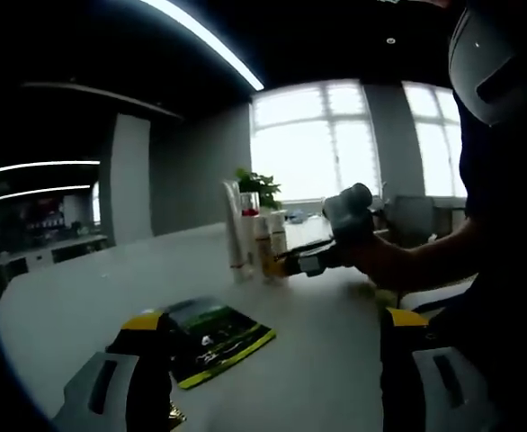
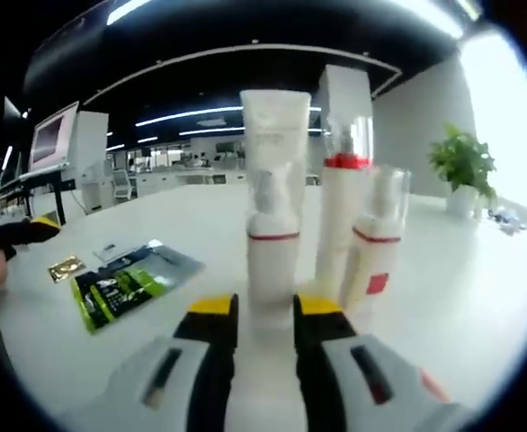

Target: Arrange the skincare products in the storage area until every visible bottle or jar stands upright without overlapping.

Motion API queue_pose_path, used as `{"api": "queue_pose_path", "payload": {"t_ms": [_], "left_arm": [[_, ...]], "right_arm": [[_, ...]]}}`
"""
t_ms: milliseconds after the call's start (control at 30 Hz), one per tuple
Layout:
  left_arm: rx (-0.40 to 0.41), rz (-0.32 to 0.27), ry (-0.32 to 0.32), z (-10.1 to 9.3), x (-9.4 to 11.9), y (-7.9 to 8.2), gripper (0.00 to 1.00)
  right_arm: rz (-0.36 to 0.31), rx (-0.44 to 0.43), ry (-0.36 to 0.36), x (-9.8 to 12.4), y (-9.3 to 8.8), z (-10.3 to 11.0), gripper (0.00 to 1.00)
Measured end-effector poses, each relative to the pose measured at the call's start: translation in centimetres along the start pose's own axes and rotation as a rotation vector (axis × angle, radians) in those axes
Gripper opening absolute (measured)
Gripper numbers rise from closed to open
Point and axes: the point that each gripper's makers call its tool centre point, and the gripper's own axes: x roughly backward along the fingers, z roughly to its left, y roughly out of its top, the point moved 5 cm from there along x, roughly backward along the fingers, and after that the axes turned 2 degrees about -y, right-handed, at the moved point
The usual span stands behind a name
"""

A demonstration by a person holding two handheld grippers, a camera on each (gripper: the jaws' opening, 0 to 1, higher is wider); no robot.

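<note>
the skincare products stood upright in a tight cluster on the white table. in the right gripper view the right gripper had its yellow-tipped jaws narrow, closed around the base of a white pump bottle with a clear cap and a red band. just behind that stood a tall translucent tube. beside it was a taller white bottle with a red collar under a clear cap, and a smaller white bottle with a red label just in front of that one. a green and black sachet lay flat, well apart from them, with a small gold packet near it. a potted plant stood far back.

in the left gripper view the left gripper hovered with its jaws wide apart and nothing between them, above the green sachet. the same cluster of bottles stood further along the table, with the right gripper reaching in among them, held in a person's hand.
</note>
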Motion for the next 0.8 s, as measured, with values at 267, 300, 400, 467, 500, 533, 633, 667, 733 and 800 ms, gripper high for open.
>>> {"api": "queue_pose_path", "payload": {"t_ms": [267, 300, 400, 467, 500, 533, 633, 667, 733, 800], "left_arm": [[0.002, 0.015, 0.006, 0.06, -0.16, -0.25, 0.98], [0.003, 0.017, 0.006, 0.07, -0.18, -0.29, 0.98], [-0.001, 0.029, 0.007, 0.12, -0.2, -0.44, 0.97], [-0.001, 0.031, 0.005, 0.11, -0.22, -0.45, 0.97], [-0.001, 0.031, 0.004, 0.11, -0.23, -0.45, 0.97], [-0.002, 0.031, 0.002, 0.1, -0.24, -0.44, 0.97], [-0.006, 0.035, -0.003, 0.07, -0.29, -0.4, 0.96], [-0.007, 0.03, -0.007, 0.04, -0.31, -0.32, 0.96], [-0.007, 0.029, -0.008, 0.06, -0.35, -0.26, 0.96], [-0.002, 0.027, -0.011, 0.05, -0.39, -0.21, 0.96]], "right_arm": [[0.031, 0.003, 0.014, -0.69, -0.5, -0.35, 0.21], [0.03, 0.004, 0.013, -0.7, -0.49, -0.38, 0.21], [0.026, -0.007, -0.011, -0.6, -0.57, -0.61, 0.2], [0.019, -0.018, -0.03, -0.4, -0.67, -0.78, 0.2], [0.015, -0.022, -0.035, -0.34, -0.72, -0.81, 0.2], [0.014, -0.028, -0.038, -0.3, -0.78, -0.83, 0.2], [0.009, -0.045, -0.045, -0.24, -0.8, -0.88, 0.2], [0.009, -0.043, -0.043, -0.24, -0.8, -0.82, 0.2], [0.011, -0.035, -0.037, -0.32, -0.79, -0.7, 0.21], [0.015, -0.035, -0.029, -0.36, -0.82, -0.6, 0.21]]}}
